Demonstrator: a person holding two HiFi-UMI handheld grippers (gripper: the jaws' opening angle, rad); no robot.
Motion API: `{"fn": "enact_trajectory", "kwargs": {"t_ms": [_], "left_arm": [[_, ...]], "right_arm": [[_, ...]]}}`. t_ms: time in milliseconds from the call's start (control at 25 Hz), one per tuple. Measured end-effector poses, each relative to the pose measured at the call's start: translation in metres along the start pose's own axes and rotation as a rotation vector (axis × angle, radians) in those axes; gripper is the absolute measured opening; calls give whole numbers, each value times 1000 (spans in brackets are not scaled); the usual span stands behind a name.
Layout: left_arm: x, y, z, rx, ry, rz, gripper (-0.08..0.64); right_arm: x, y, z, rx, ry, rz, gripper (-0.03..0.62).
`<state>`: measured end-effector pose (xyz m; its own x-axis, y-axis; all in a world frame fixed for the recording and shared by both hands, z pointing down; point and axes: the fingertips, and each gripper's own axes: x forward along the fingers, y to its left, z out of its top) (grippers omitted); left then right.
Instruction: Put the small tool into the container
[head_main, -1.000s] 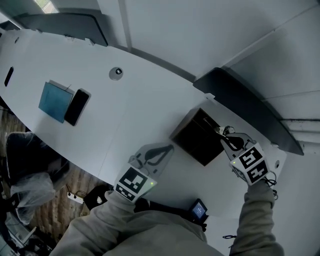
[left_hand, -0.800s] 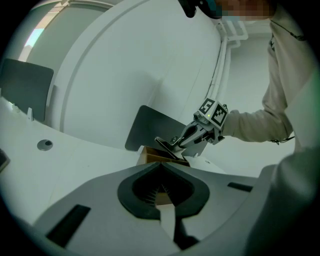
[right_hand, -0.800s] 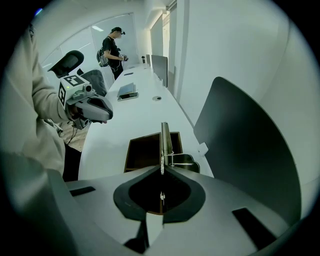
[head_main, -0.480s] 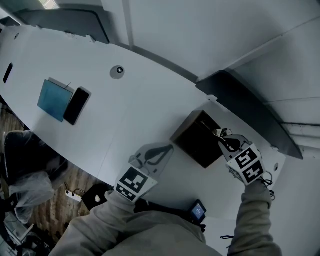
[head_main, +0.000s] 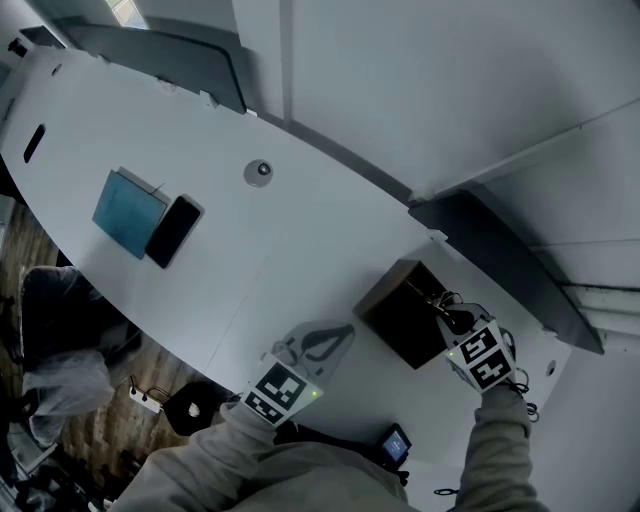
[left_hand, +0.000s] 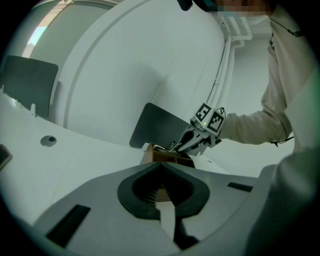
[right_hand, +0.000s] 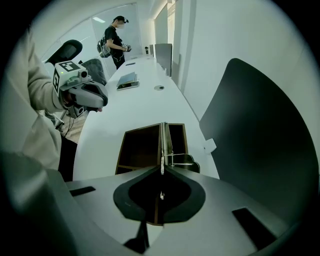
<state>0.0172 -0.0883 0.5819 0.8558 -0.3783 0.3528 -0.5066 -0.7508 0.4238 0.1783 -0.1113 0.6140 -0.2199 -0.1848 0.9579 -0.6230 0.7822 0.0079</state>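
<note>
The container is a brown open-topped box (head_main: 405, 318) with dividers inside, standing on the white table (head_main: 250, 250). My right gripper (head_main: 443, 312) hangs over the box's right edge, shut on the small tool (right_hand: 161, 145). The tool is a thin metal piece with a wire clip on its side, and it points forward over the box's compartments (right_hand: 142, 147). My left gripper (head_main: 322, 340) rests low near the table's front edge, left of the box, shut with nothing in it. In the left gripper view the right gripper (left_hand: 186, 143) shows above the box (left_hand: 165, 156).
A blue notebook (head_main: 126, 212) and a black phone (head_main: 174, 230) lie at the table's far left, and a round grommet (head_main: 262, 171) sits mid-table. A dark partition panel (head_main: 510, 262) stands right behind the box. A person (right_hand: 116, 37) stands at the table's far end.
The head camera has shifted, so the table sits lower and further right in view. The right gripper with the tool has edged in over the box's right side. The left gripper keeps its place.
</note>
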Motion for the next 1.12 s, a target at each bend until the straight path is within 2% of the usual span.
{"fn": "enact_trajectory", "kwargs": {"t_ms": [320, 520, 680, 1120], "left_arm": [[-5, 10, -4, -2, 6, 12, 0], [-3, 9, -5, -5, 7, 4, 0], [-6, 5, -4, 3, 13, -5, 0], [-11, 5, -7, -5, 1, 8, 0]], "right_arm": [[2, -2, -6, -15, 58, 3, 20], [-2, -10, -12, 61, 93, -25, 20], [13, -6, -9, 45, 145, -21, 19], [16, -10, -8, 51, 124, -17, 20]]}}
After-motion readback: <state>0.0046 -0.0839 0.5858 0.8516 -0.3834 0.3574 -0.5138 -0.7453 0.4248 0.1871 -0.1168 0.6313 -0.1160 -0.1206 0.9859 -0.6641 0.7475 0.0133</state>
